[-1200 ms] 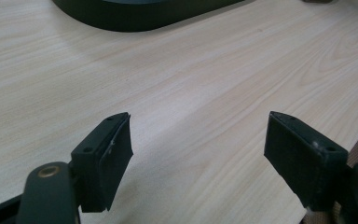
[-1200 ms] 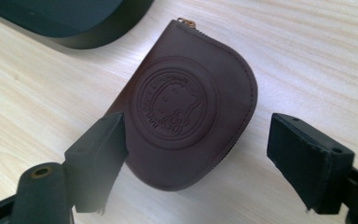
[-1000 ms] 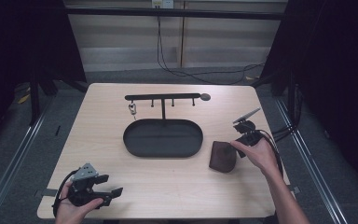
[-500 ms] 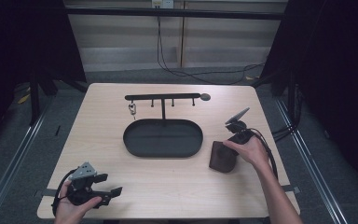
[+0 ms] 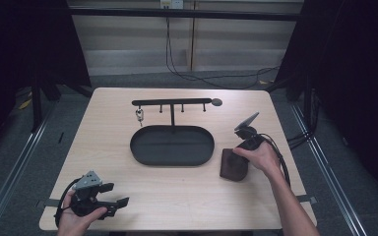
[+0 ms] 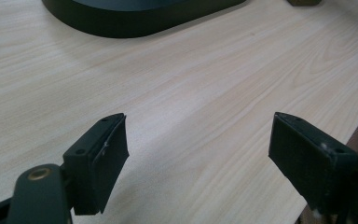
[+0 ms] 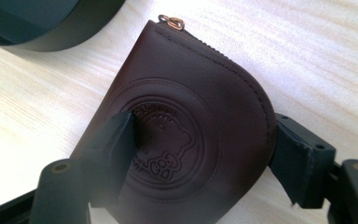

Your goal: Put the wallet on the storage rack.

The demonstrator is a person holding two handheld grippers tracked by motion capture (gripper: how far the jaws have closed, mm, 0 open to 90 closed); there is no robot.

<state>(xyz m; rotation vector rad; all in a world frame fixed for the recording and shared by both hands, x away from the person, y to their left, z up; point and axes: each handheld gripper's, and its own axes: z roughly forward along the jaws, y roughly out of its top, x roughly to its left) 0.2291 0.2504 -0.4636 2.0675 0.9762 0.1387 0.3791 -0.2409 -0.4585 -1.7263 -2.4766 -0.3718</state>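
Pale wood tabletop carries a black oval tray with a hook stand behind it. Just right of the tray lies the brown leather coin pouch, flat, its zip ring pointing toward the tray. My right gripper comes down over its rounded end, jaws closing in: one sits on the embossed face, the other at the curved edge, not yet clearly pinching. My left gripper gapes empty, well apart at the near-left corner.
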